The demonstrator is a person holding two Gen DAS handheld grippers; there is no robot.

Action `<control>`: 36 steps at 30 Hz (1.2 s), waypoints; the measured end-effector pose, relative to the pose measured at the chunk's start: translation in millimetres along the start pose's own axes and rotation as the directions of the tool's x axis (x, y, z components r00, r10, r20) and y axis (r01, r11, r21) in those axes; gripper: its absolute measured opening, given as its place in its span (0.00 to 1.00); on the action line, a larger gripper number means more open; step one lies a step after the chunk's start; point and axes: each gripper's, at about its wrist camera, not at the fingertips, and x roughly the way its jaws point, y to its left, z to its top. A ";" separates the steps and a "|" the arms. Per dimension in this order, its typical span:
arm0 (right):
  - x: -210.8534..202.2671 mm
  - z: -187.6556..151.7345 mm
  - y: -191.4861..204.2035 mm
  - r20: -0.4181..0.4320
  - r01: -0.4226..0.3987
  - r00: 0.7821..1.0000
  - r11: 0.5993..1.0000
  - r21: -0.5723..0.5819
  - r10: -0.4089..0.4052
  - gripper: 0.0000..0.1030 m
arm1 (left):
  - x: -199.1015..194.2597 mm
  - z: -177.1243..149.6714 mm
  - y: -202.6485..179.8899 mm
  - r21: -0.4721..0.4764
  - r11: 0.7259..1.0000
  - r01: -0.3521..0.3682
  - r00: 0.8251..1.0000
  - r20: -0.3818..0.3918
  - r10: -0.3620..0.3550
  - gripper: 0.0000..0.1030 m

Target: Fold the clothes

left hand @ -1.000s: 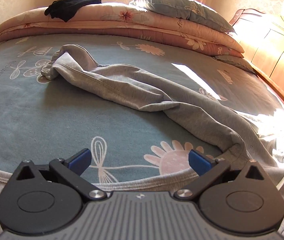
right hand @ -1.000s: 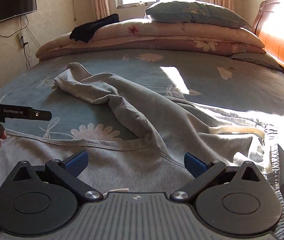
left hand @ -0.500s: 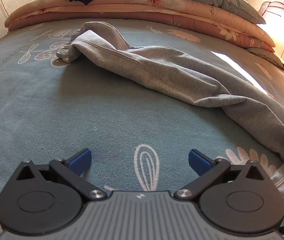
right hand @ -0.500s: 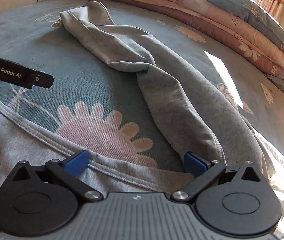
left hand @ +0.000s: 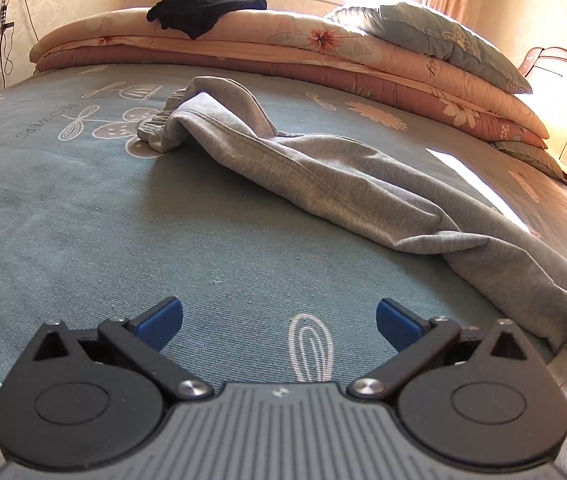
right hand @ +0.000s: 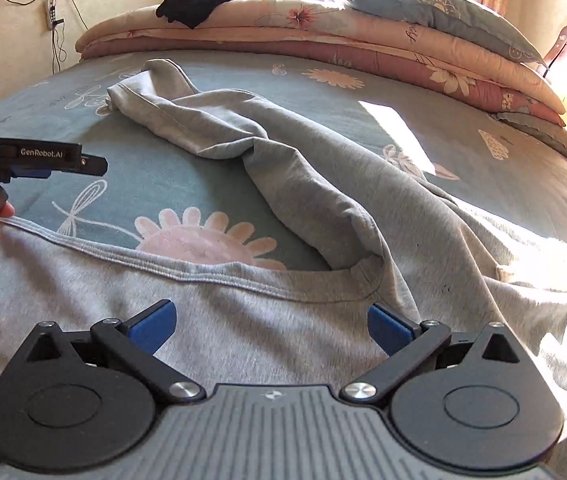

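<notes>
While both sets of jaws stand wide and hold nothing, the left gripper [left hand: 279, 316] hovers over bare bedsheet [left hand: 83, 216]; the right gripper [right hand: 269, 322] hangs over the grey sweatshirt [right hand: 283, 184] near the bed's front edge; one sleeve [left hand: 303, 168] trails toward the folded quilts [left hand: 323, 52].

Both grippers look like the same build: left gripper [left hand: 279, 320] and right gripper [right hand: 269, 322] each have a ribbed grey housing, with two round black discs either side of that housing. Black linkage arms run forward off silver screws, ending in blue pads [left hand: 161, 318]. From the side, the left one is black with white "GenRobot.AI" lettering [right hand: 41, 153].
</notes>
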 end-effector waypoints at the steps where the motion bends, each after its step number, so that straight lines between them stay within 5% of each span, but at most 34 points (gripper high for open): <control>1: 6.3 -3.7 1.2 -0.019 0.006 1.000 1.000 0.005 -0.005 1.00 | -2.0 0.3 -1.5 0.004 1.000 0.011 1.000 0.002 -0.011 0.99; 4: 30.3 -7.0 -0.4 -0.063 -0.023 0.998 0.998 0.050 0.026 1.00 | -4.7 -0.7 -8.4 0.030 0.999 0.037 0.999 0.007 -0.037 0.99; 14: 11.9 42.4 25.6 0.092 -0.044 0.994 0.990 -0.133 0.056 1.00 | -0.3 -0.1 -4.4 0.033 0.999 -0.008 1.000 0.004 0.008 0.99; 21: 24.2 113.3 52.3 0.098 -0.114 0.984 0.955 -0.276 0.146 0.67 | 0.7 6.9 24.9 -0.052 0.997 -0.056 0.998 -0.009 0.056 0.99; 32: 44.3 225.6 114.6 0.134 -0.106 0.973 0.884 -0.455 0.186 0.67 | -1.1 14.9 60.2 -0.151 0.981 -0.124 0.992 -0.017 0.123 0.99; 36: 50.0 257.9 142.3 0.146 -0.085 0.975 0.889 -0.450 0.167 0.67 | 4.0 17.5 69.7 -0.177 0.977 -0.117 0.993 -0.033 0.112 0.99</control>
